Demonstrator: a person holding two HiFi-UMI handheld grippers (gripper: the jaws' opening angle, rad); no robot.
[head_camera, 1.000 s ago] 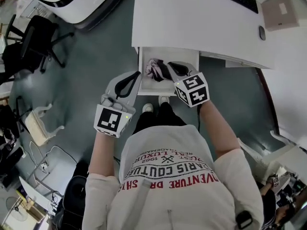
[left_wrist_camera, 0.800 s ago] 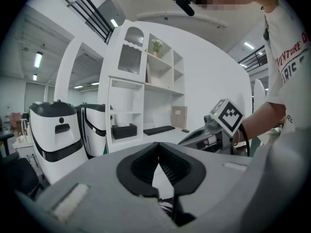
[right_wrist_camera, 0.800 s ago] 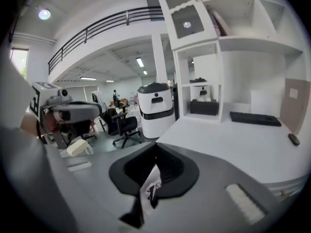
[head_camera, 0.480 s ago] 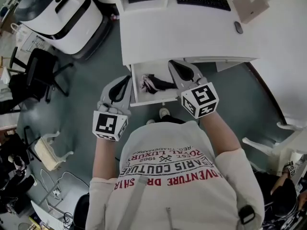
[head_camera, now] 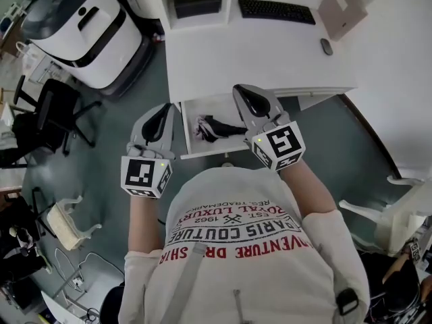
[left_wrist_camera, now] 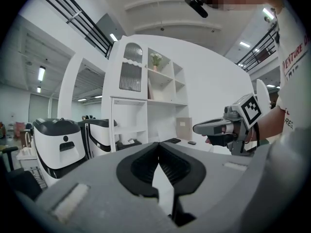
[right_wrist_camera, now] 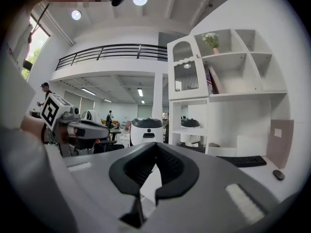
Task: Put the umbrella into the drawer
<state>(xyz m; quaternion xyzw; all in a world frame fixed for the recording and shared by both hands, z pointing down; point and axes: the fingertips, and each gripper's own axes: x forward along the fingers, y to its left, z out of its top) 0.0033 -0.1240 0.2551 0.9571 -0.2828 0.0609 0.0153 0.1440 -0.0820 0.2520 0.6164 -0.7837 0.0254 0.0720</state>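
Note:
The folded umbrella (head_camera: 214, 127), dark with a pale patterned end, lies inside the open white drawer (head_camera: 202, 150) under the desk. My left gripper (head_camera: 164, 108) hovers to the left of the drawer, jaws shut and nothing between them. My right gripper (head_camera: 239, 90) is raised over the drawer's right side, also shut and empty. In the left gripper view its own jaws (left_wrist_camera: 158, 144) meet at the tips, and the right gripper (left_wrist_camera: 195, 128) shows level at the right. In the right gripper view its jaws (right_wrist_camera: 156, 144) are closed too. Neither gripper touches the umbrella.
The white desk (head_camera: 256, 52) above the drawer carries a black keyboard (head_camera: 275, 10), a mouse (head_camera: 327, 46) and a tan box (head_camera: 343, 7). A large white machine (head_camera: 81, 22) stands at the left with a black chair (head_camera: 50, 113) below it. A white shelf unit (right_wrist_camera: 228, 81) rises behind.
Both grippers have risen away from the drawer, the right one lifting off the umbrella and levelling out. The umbrella stays lying in the drawer.

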